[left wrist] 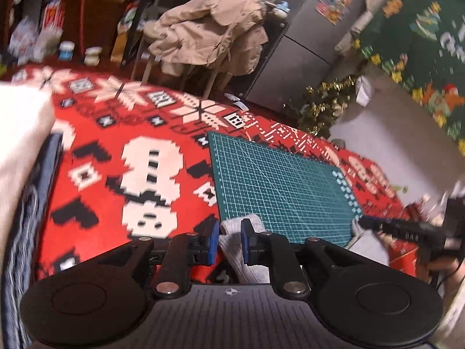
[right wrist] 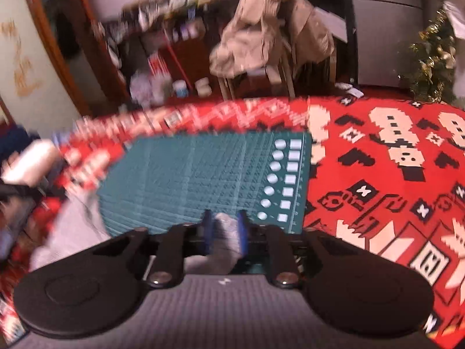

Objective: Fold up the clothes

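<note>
A light grey knit garment (left wrist: 247, 253) hangs at the near edge of a green cutting mat (left wrist: 279, 183). My left gripper (left wrist: 230, 240) is shut on a bunched edge of it between its blue pads. My right gripper (right wrist: 224, 234) is shut on another part of the same grey garment (right wrist: 223, 241), which spreads off to the left (right wrist: 72, 226) beside the mat (right wrist: 197, 174). In the left wrist view the right gripper (left wrist: 407, 228) shows at the right edge, level with mine, holding the cloth's other end.
A red patterned tablecloth (left wrist: 139, 174) covers the table. Folded white and blue clothes (left wrist: 20, 157) are stacked at the left. A chair draped with a beige coat (left wrist: 209, 29) stands behind the table, with a fridge (left wrist: 308, 37) and tinsel (left wrist: 328, 101) nearby.
</note>
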Available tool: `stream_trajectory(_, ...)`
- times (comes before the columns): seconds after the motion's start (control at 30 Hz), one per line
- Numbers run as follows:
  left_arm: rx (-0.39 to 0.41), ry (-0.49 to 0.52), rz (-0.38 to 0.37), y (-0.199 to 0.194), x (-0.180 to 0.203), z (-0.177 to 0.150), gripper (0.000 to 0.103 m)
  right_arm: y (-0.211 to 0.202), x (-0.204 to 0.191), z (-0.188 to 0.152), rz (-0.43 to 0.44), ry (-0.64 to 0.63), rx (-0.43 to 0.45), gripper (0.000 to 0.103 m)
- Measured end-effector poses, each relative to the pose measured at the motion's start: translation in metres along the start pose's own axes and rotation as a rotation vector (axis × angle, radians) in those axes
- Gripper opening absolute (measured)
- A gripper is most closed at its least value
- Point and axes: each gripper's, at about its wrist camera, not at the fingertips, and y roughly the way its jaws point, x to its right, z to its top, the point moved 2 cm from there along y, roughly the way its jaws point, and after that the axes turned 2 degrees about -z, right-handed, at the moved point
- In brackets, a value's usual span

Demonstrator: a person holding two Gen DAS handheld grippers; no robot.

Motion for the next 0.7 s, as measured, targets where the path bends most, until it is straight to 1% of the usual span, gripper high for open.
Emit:
stream_trajectory(0.03,0.001,0.038,0.014,0.003,0.003,0.001,0.014,0.004,0.001,0.001,-0.003,0.000,0.008,0.010)
stream_trajectory(0.1,0.002,0.103,0.032,0.008,0.009,0.001,0.014,0.011,0.006,0.002,-0.015,0.034,0.017,0.009)
stream_trajectory(0.13,-0.003,0.119,0.032,0.012,0.010,0.001,0.014,0.013,0.008,0.002,-0.015,0.057,0.023,0.009)
stream_trajectory(0.2,-0.015,0.119,0.028,0.017,0.009,0.003,0.014,0.008,0.011,0.001,-0.022,0.108,0.045,0.012)
stream_trajectory(0.27,-0.027,0.115,0.009,0.021,0.007,0.004,0.014,-0.001,0.012,0.001,-0.031,0.149,0.073,0.012)
stream_trajectory(0.3,-0.035,0.120,0.000,0.023,0.006,0.005,0.012,-0.008,0.011,0.000,-0.033,0.156,0.086,0.016)
stream_trajectory(0.33,-0.042,0.133,0.001,0.025,0.007,0.006,0.011,-0.014,0.009,0.000,-0.032,0.161,0.093,0.017)
stream_trajectory(0.43,-0.061,0.196,0.037,0.036,0.009,0.008,0.011,-0.030,0.001,-0.006,-0.008,0.171,0.090,0.017)
stream_trajectory(0.5,-0.072,0.204,0.056,0.040,0.012,0.011,0.010,-0.041,-0.006,-0.011,-0.018,0.160,0.085,0.017)
stream_trajectory(0.6,-0.050,0.171,0.039,0.033,0.015,0.020,0.010,-0.059,-0.015,-0.020,-0.056,0.168,0.084,0.017)
stream_trajectory(0.67,-0.034,0.155,0.017,0.022,0.020,0.025,0.011,-0.074,-0.024,-0.028,-0.066,0.177,0.087,0.024)
stream_trajectory(0.7,-0.035,0.161,0.009,0.016,0.025,0.025,0.017,-0.080,-0.031,-0.032,-0.071,0.177,0.087,0.027)
